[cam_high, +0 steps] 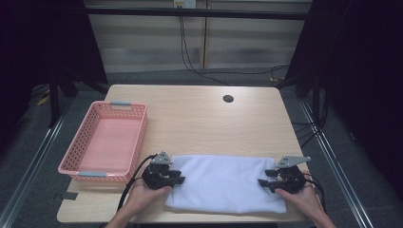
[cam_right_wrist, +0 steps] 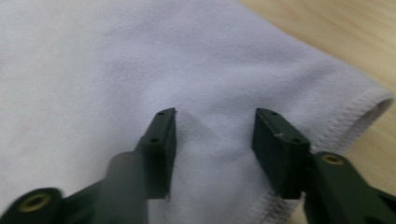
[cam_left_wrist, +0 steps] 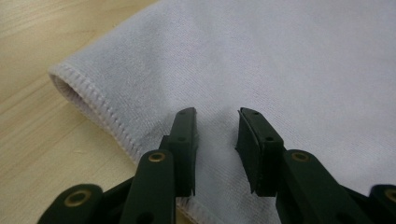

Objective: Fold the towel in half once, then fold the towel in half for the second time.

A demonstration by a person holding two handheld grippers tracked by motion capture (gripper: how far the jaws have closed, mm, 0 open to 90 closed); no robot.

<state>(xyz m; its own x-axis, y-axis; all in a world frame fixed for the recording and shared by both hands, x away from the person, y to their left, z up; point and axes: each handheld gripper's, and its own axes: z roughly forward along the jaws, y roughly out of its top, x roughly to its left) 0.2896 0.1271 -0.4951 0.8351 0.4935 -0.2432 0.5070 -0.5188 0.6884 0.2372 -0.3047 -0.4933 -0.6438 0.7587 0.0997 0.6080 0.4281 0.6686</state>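
A white folded towel point(cam_high: 223, 183) lies flat near the table's front edge. My left gripper point(cam_high: 180, 176) sits over the towel's left end, pointing right, held by a hand. In the left gripper view its jaws point(cam_left_wrist: 217, 116) stand apart just above the cloth point(cam_left_wrist: 280, 60), close to the stitched hem point(cam_left_wrist: 93, 100). My right gripper point(cam_high: 262, 183) hovers at the towel's right end, pointing left. In the right gripper view the jaws point(cam_right_wrist: 215, 114) are spread over the cloth point(cam_right_wrist: 116, 60), with a slight ridge of fabric between them and the hem point(cam_right_wrist: 355, 109) to their right.
A pink perforated basket point(cam_high: 138, 137) stands empty at the left of the wooden table point(cam_high: 204, 123). A round cable hole point(cam_high: 228, 99) lies at the table's back. Cables trail across the floor behind.
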